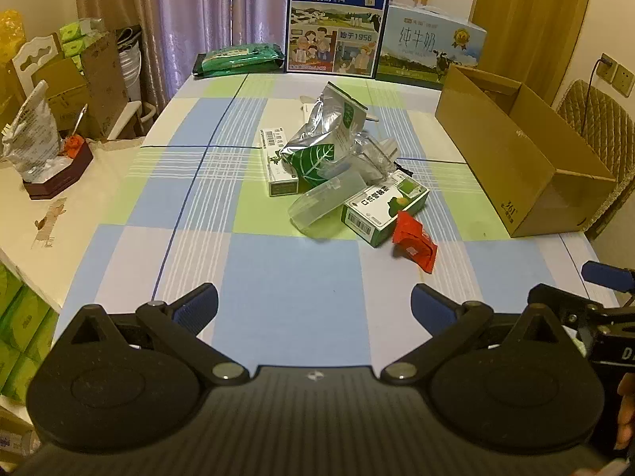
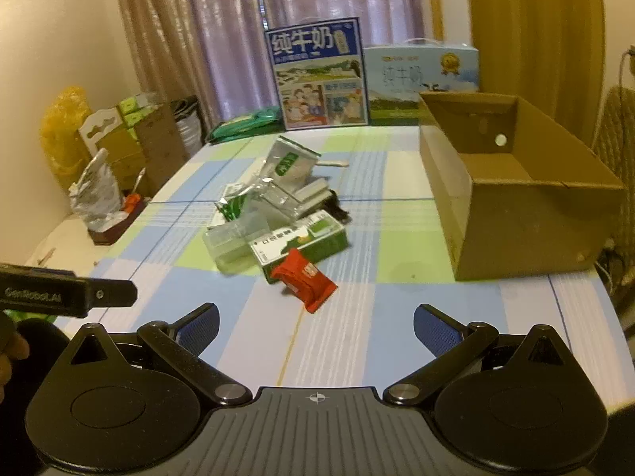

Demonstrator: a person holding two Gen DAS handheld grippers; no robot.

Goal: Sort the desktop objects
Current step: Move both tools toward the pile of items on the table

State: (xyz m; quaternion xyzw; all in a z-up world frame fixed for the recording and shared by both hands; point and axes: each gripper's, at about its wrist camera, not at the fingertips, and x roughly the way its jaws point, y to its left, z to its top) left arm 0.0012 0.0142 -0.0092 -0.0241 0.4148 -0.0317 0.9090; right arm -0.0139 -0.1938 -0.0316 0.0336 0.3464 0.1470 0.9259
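A heap of small items lies mid-table on the checked cloth: a red snack packet (image 1: pixel 414 244) (image 2: pixel 304 279), a green-and-white medicine box (image 1: pixel 385 208) (image 2: pixel 299 244), a clear plastic container (image 1: pixel 325 200) (image 2: pixel 234 244), a silver foil pouch (image 1: pixel 323 127) (image 2: pixel 289 162) and a second white box (image 1: pixel 278 166). An open cardboard box (image 1: pixel 512 158) (image 2: pixel 516 194) stands at the right. My left gripper (image 1: pixel 315 307) hovers open over the near cloth, short of the heap. My right gripper (image 2: pixel 315 327) is open too, nothing between its fingers, just short of the red packet.
Two milk cartons (image 1: pixel 337 20) (image 2: pixel 420 75) and a green wipes pack (image 1: pixel 242 59) stand at the table's far edge. A side surface at the left holds a dark tray with a foil bag (image 1: pixel 43 158). A padded chair (image 1: pixel 599 127) sits behind the cardboard box.
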